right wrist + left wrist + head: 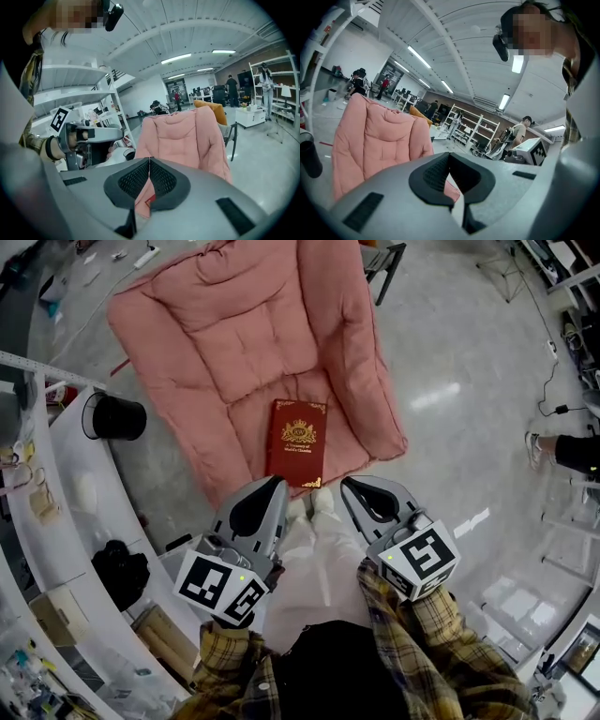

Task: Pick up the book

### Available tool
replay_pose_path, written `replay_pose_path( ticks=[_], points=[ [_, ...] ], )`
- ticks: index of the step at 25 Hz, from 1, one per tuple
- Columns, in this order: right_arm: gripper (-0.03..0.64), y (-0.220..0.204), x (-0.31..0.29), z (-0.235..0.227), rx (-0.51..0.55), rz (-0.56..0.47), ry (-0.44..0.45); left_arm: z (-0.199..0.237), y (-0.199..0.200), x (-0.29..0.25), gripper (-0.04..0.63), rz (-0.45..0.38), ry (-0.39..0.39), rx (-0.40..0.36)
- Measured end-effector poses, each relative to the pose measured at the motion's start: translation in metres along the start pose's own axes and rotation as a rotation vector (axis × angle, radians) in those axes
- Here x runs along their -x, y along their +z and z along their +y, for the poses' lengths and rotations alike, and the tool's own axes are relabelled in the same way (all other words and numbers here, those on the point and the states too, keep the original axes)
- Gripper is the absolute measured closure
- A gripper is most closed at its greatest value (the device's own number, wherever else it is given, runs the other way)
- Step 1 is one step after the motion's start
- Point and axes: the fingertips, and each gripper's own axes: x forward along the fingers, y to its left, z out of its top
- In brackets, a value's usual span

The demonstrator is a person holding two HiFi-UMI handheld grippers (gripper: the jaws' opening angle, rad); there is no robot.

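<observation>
Plaid sleeves (427, 634) sit closest to the lens, each ending in a grey gripper with a marker cube on its back. Left gripper (275, 484) and right gripper (349, 486) point forward side by side, tips apart from one another, with the person's white shoes (315, 503) on the floor between them.

Just ahead of both tips, and roughly centred between them, lies the book (298, 442): dark red with a gold crest and gold corner ornaments, flat, cover up, on the front edge of the pink padded chair (234, 334). Its near edge almost reaches the cushion's front border. Neither gripper touches it, and nothing lies between the tips and the book.

Left of the chair stands a black bin (117, 416) beside a curved white counter (70, 474), which carries a black bag (120, 573) and a cardboard box (56, 607). A dark chair frame (386, 266) shows behind the cushion's upper right corner. At the far right of the glossy floor (469, 381), another person's foot (537, 450) appears near a cable (553, 407).

Each gripper's own view shows its black ribbed pads pressed together at the tip, with nothing pinched between them. Both look toward the chair's upright pink back.
</observation>
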Motion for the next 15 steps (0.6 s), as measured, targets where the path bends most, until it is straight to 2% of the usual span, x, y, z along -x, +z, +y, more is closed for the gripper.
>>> replay_pose_path(
  ticks=[8,15],
  points=[
    [0.598,-0.05,-0.05,-0.03,-0.034,0.104,0.088,0.03,-0.037,-0.043,0.591,0.05,0.05,0.003],
    [0.598,-0.108,-0.097,-0.059,-0.099,0.189,0.105,0.071,-0.088,-0.074,0.591,0.103,0.095,0.024]
  ],
)
